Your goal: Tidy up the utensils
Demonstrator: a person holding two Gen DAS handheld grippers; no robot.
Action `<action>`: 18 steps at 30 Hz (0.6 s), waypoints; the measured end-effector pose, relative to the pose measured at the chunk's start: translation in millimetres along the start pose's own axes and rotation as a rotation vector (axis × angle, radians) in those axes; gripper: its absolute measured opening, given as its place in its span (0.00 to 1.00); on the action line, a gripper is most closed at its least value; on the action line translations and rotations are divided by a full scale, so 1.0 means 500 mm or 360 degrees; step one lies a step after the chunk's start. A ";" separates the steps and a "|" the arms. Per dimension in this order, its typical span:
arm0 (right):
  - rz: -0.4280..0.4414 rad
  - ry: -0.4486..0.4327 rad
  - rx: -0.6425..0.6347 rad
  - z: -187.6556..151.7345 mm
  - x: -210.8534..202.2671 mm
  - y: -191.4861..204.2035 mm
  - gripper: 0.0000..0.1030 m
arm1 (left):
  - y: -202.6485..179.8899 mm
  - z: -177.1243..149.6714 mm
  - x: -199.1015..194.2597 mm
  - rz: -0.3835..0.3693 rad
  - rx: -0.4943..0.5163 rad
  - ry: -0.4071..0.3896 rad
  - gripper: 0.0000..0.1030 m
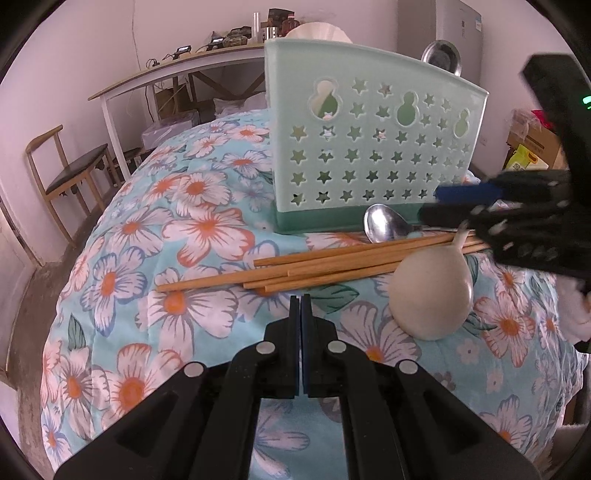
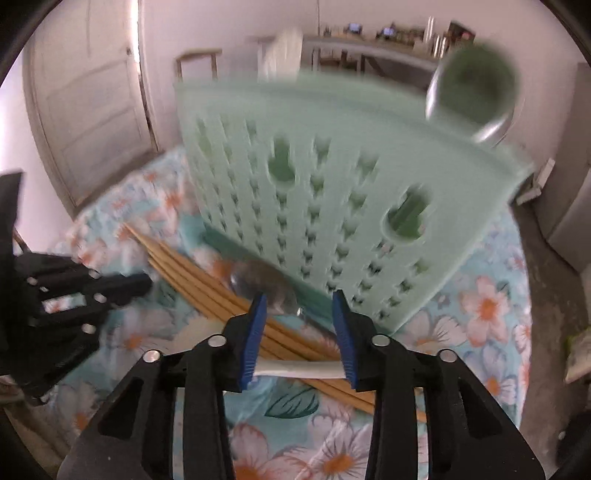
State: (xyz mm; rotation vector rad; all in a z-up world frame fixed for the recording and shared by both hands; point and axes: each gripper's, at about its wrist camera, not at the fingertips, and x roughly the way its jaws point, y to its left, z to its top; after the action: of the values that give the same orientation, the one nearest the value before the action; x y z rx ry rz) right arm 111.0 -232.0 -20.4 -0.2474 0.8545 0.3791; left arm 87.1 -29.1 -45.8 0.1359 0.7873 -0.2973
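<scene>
A mint-green perforated utensil caddy (image 1: 369, 140) (image 2: 332, 166) stands on the floral cloth. A metal ladle (image 1: 441, 57) (image 2: 476, 92) sticks up from its far end. In front of it lie a metal spoon (image 1: 380, 221) (image 2: 266, 284), several wooden chopsticks (image 1: 314, 269) (image 2: 221, 291) and a cream soup spoon (image 1: 430, 299), whose handle (image 2: 295, 369) crosses the chopsticks. My right gripper (image 2: 299, 306) (image 1: 432, 203) hovers open over the metal spoon's handle and the chopsticks, pads pressing on nothing. My left gripper (image 1: 301, 299) (image 2: 147, 284) is shut and empty, just short of the chopsticks.
The floral cloth (image 1: 166, 258) covers a rounded table that drops off at left and right. Behind stand a wooden chair (image 1: 62, 173), a long desk (image 1: 177, 70) with small items, a grey fridge (image 1: 458, 26) and boxes (image 1: 532, 147). A door (image 2: 92, 110) is at left.
</scene>
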 end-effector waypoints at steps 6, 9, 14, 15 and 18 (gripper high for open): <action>0.0055 0.0079 0.0082 -0.048 -0.013 -0.005 0.29 | -0.003 0.004 -0.007 -0.0030 0.0013 -0.0033 0.00; 0.0078 0.0116 0.0141 -0.054 -0.023 -0.012 0.27 | -0.005 0.005 -0.006 -0.0051 0.0008 -0.0032 0.01; 0.0107 0.0018 0.0267 -0.014 -0.022 -0.036 0.26 | -0.006 0.003 -0.014 -0.0049 -0.0001 -0.0043 0.01; 0.0121 0.0003 0.0295 -0.006 -0.017 -0.040 0.25 | -0.005 0.004 -0.017 -0.0046 -0.0007 -0.0048 0.01; 0.0123 0.0083 0.0420 0.002 0.026 -0.044 0.14 | -0.002 0.005 -0.024 -0.0036 -0.0020 -0.0062 0.01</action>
State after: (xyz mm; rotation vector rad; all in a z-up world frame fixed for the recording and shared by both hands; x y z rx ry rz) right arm 129.0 -248.6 -28.6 0.0203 0.9571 0.3288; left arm 80.4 -28.2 -35.3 0.1092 0.7523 -0.3156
